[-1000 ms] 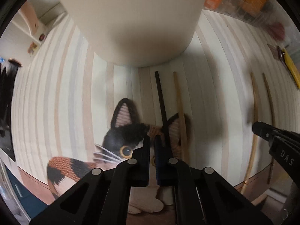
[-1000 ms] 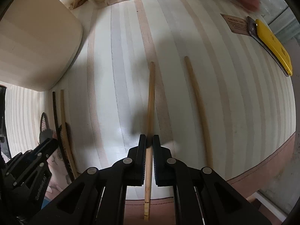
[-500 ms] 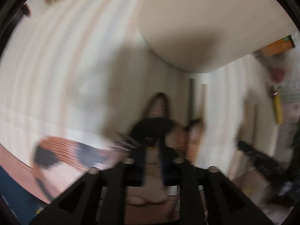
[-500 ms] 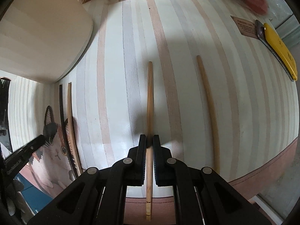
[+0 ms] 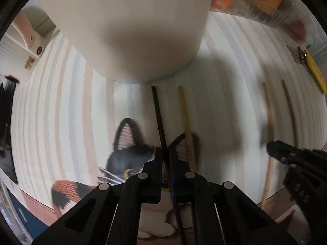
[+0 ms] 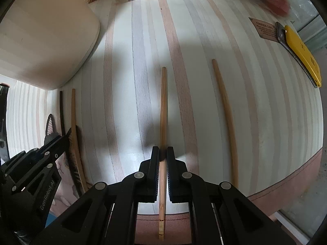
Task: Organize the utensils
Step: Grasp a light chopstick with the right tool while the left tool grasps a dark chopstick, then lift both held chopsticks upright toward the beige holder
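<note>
Compared with half a second earlier, the left wrist view is sharp again and the left gripper (image 5: pixel 166 153) has returned over the thin black chopstick (image 5: pixel 158 114), its jaws now closed narrowly on that stick above the calico cat-shaped mat (image 5: pixel 122 161). The right gripper (image 6: pixel 162 153) stays clamped on the light bamboo chopstick (image 6: pixel 163 106), as before. Both held sticks lie on the striped placemat (image 6: pixel 132 61) with long axes running near to far, tips pointing away. A second bamboo chopstick (image 6: pixel 225 110) lies right of the held one; another tan chopstick (image 5: pixel 185 112) lies just right of the black one. The beige rounded container (image 5: pixel 130 26) stands far left.
</note>
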